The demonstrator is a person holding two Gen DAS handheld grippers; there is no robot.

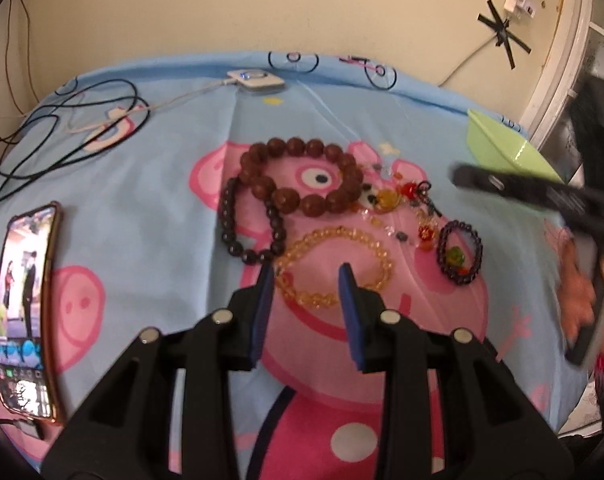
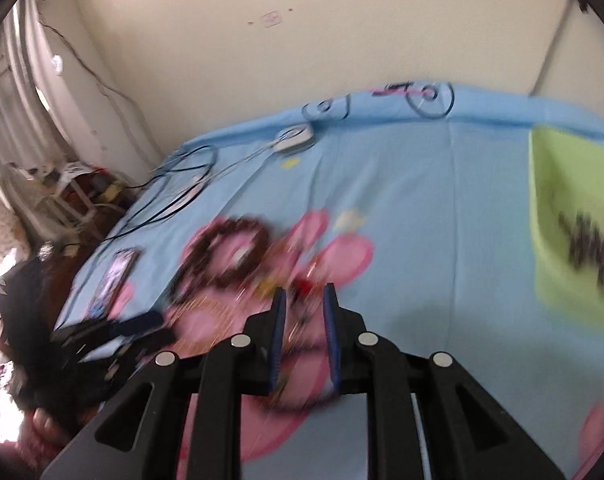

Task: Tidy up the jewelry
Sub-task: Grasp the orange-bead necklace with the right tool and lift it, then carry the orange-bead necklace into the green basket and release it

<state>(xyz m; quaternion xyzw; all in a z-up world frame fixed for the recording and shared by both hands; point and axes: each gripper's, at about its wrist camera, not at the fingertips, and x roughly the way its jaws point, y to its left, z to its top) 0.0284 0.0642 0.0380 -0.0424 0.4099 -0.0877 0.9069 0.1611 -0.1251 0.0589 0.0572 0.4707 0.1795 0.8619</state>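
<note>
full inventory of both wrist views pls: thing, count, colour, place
large bead bracelet: 1, reddish brown, centre of sheet
dark bead bracelet: 1, near black, lower left of the brown one, partly under it
amber bead bracelet: 1, translucent yellow, just ahead of left gripper
small bead bracelet: 1, dark purple with green charm, right of amber one
mixed bead strand: 1, clear, red and yellow, between the brown and purple ones
green tray: 1, light green, far right; dark blurred item inside, seen in right wrist view
phone: 1, screen lit, left edge
white device: 1, far edge
cables: several, black, far left
sheet: 1, blue, pink cartoon pig
left gripper: open
right gripper: open, blurred
</note>
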